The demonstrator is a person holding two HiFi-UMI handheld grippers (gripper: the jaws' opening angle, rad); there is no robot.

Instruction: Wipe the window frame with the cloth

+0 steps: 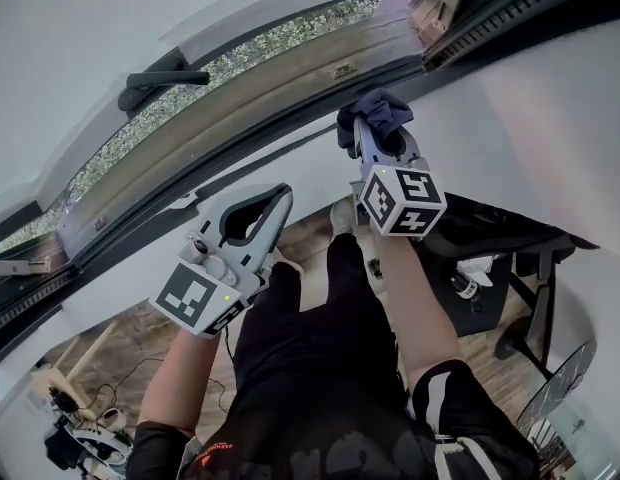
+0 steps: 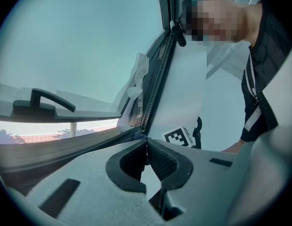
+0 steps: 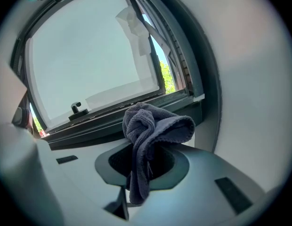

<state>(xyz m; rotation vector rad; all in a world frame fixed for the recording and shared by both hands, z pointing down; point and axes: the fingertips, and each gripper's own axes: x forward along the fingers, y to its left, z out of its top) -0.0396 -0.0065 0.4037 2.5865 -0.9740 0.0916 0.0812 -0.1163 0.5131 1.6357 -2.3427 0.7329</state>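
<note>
A dark blue cloth (image 1: 375, 116) is bunched in my right gripper (image 1: 378, 128), whose jaws are shut on it; the right gripper view shows the cloth (image 3: 150, 131) hanging out over the jaws. It is held up just below the dark window frame (image 1: 290, 128), close to the frame's right corner; whether it touches I cannot tell. My left gripper (image 1: 282, 200) is lower and to the left, under the frame, its jaws shut with nothing between them (image 2: 147, 147). The tilted-open window sash has a black handle (image 1: 160, 80).
White wall runs below the frame (image 1: 290, 173) and to its right (image 1: 550, 118). Down on the wooden floor stand a black desk and chair (image 1: 500, 258), a fan (image 1: 565, 378) and cables. My own legs (image 1: 320, 368) fill the lower middle.
</note>
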